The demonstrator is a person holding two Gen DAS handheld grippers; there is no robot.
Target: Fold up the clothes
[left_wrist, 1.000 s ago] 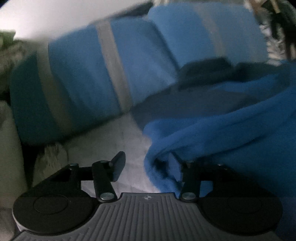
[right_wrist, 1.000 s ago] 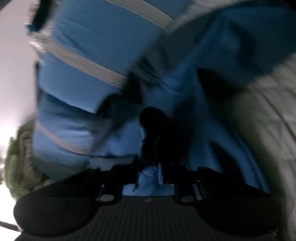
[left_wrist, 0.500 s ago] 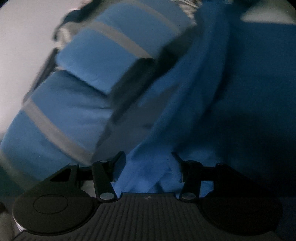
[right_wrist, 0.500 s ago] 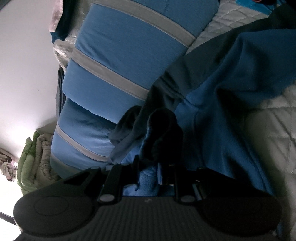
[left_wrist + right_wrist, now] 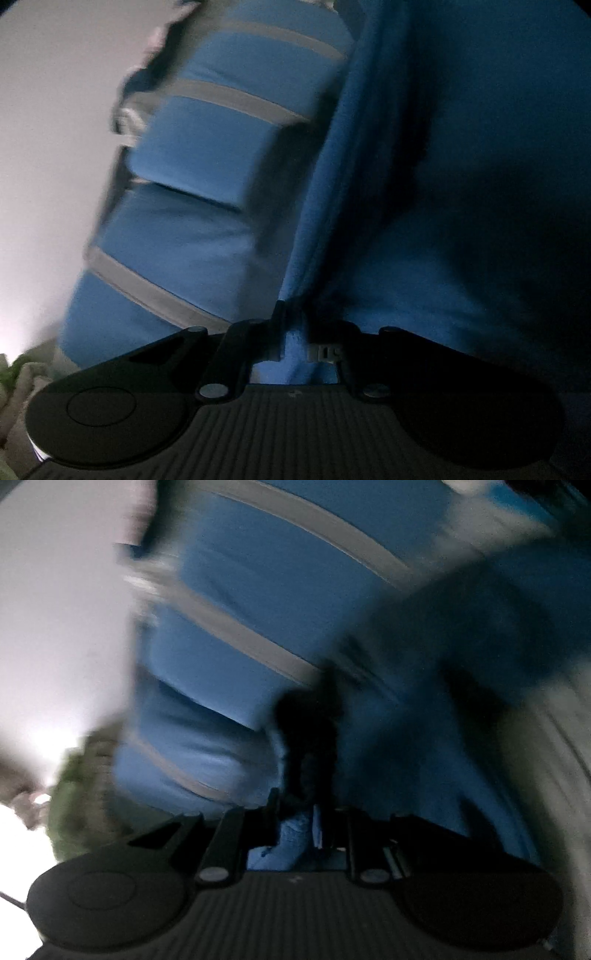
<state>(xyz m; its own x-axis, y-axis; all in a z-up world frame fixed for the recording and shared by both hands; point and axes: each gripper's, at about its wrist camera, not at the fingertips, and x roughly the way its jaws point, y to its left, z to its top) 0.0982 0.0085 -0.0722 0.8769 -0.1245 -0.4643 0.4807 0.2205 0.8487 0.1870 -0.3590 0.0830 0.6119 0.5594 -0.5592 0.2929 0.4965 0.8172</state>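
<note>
Left gripper (image 5: 293, 325) pinched narrow on a fold of the blue fleece garment (image 5: 424, 206), cloth rising straight from between the fingers and spreading dark across the right of the view. Right gripper (image 5: 295, 819) likewise clamped on a bunched edge of the same fleece (image 5: 461, 657), blurred, draping rightward over pale quilted bedding (image 5: 554, 738). Beyond both, blue pillows with grey stripes (image 5: 207, 155) stacked against a white wall (image 5: 55, 129); greenish towels (image 5: 77, 786) at lower left
</note>
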